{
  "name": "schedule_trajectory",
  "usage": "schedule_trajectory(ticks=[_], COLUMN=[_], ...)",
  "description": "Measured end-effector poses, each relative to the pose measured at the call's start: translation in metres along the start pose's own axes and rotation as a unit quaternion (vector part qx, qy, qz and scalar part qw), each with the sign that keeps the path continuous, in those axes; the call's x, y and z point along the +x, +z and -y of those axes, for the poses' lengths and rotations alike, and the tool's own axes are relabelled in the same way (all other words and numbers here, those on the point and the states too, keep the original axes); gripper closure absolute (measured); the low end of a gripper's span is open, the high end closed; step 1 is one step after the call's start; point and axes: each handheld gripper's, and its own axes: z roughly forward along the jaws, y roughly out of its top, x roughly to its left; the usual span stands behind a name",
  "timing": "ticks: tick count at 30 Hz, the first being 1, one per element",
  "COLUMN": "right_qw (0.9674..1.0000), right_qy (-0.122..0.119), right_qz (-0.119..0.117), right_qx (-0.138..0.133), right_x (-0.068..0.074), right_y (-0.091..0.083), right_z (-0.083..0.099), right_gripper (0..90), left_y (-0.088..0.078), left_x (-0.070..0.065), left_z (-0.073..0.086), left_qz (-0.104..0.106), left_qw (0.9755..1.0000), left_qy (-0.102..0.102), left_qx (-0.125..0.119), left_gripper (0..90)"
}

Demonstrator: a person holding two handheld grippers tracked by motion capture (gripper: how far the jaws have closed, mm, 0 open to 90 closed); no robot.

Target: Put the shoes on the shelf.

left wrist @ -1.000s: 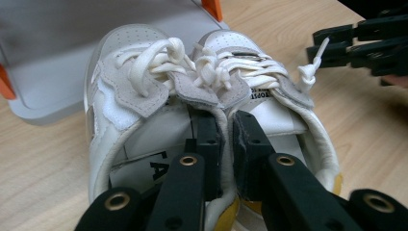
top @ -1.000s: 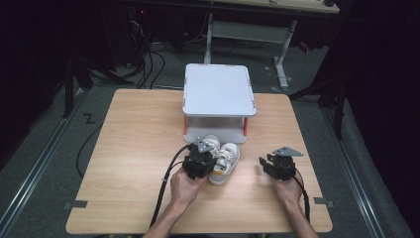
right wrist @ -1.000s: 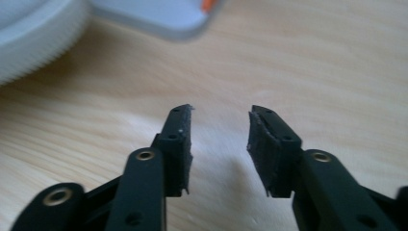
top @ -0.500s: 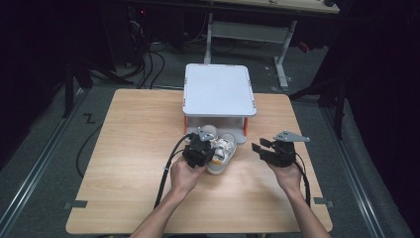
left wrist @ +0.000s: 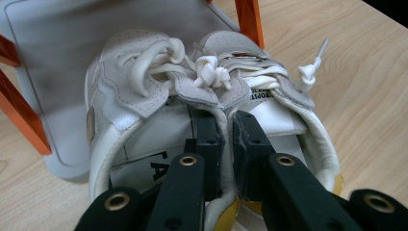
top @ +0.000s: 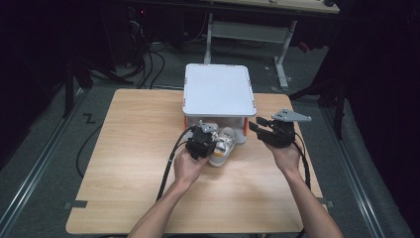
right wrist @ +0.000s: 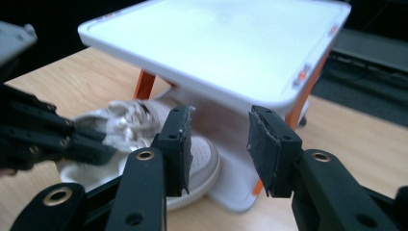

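Note:
A pair of white lace-up shoes (top: 224, 147) (left wrist: 144, 96) lies side by side on the wooden table (top: 133, 148), toes under the front edge of a white two-level rack (top: 218, 91) with orange legs. My left gripper (top: 204, 141) (left wrist: 226, 120) is shut on the two shoes' inner collars, pinching them together. The toes rest on the rack's lower shelf (left wrist: 53, 72). My right gripper (top: 257, 127) (right wrist: 216, 139) hovers raised beside the rack's front right corner. Its jaws have just been closing and stand apart with nothing between them. The right gripper view shows the shoes (right wrist: 130, 120) and the left gripper (right wrist: 48, 134).
The rack's top tray (right wrist: 231, 43) is bare. Bare tabletop lies left and in front of the shoes. Cables (top: 171, 163) trail from both grippers toward the near edge. Beyond the table are a dark floor, cords and a metal desk frame (top: 247, 29).
My left gripper has slid the shoes away from the person, toes now under the rack. My right gripper has risen off the table and moved up beside the rack's right corner.

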Motion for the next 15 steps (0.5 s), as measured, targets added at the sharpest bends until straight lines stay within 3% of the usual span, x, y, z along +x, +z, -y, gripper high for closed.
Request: schedule_trajectory(ticks=[5, 6, 13, 15], right_qw=[0.9999, 0.9999, 0.9995, 0.9985], right_qy=[0.002, 0.007, 0.007, -0.012], right_qz=[0.008, 0.008, 0.026, 0.043], right_qx=[0.007, 0.009, 0.019, 0.031], right_x=[-0.004, -0.005, -0.008, -0.007], right_y=[0.013, 0.017, 0.044, 0.052], right_z=[-0.02, -0.024, -0.03, -0.031], right_gripper=[59.9, 59.9, 58.9, 57.5], left_y=[0.009, 0.013, 0.023, 0.028], left_x=[0.003, 0.003, 0.007, 0.006], left_z=[-0.003, -0.004, -0.009, -0.011], left_qz=[-0.011, -0.022, -0.034, -0.038], left_qw=[0.9999, 0.9997, 0.999, 0.9986], left_qy=[-0.008, -0.009, -0.029, -0.037], left_qx=[0.005, 0.006, -0.002, 0.003], left_gripper=[82.0, 81.9, 81.9, 81.9])
